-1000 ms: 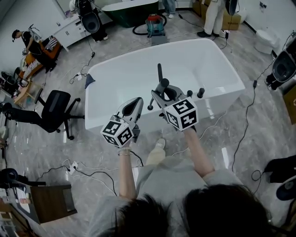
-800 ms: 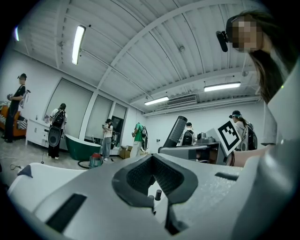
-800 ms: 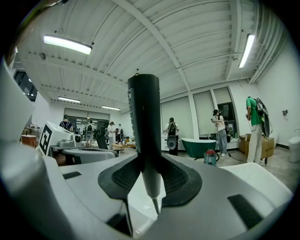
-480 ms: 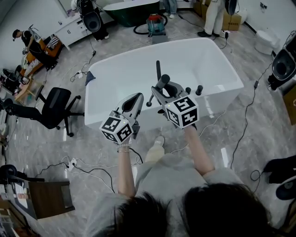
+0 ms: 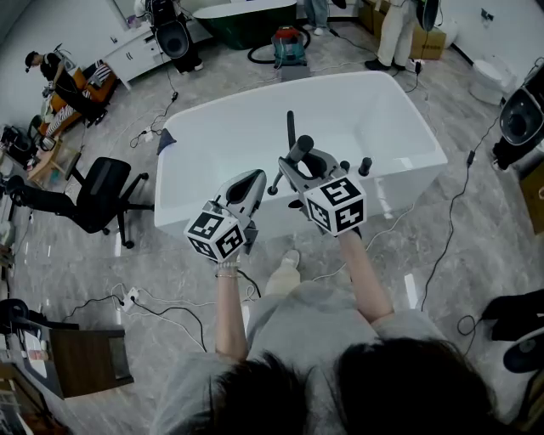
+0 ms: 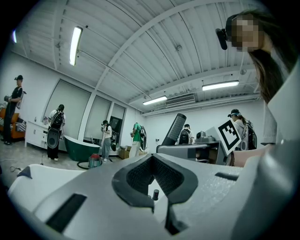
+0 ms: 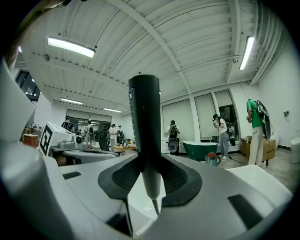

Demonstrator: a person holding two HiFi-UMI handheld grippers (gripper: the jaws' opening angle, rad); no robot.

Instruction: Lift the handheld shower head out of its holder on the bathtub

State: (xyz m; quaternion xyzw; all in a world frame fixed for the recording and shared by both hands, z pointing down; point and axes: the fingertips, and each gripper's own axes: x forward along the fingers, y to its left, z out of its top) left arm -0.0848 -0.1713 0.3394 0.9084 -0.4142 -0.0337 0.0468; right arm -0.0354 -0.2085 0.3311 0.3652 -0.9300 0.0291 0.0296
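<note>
Black shower head held by right gripper fingers, left gripper fingers seemingly closed

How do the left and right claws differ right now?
The right claw is shut on the black handheld shower head, upright between its jaws; the left claw is shut on nothing. In the head view the right claw reaches farther over the white bathtub than the left claw. Both have grey jaws.

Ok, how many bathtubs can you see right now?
2: the white bathtub directly in front, and a dark green bathtub farther back in the room. Others may be hidden.
</note>
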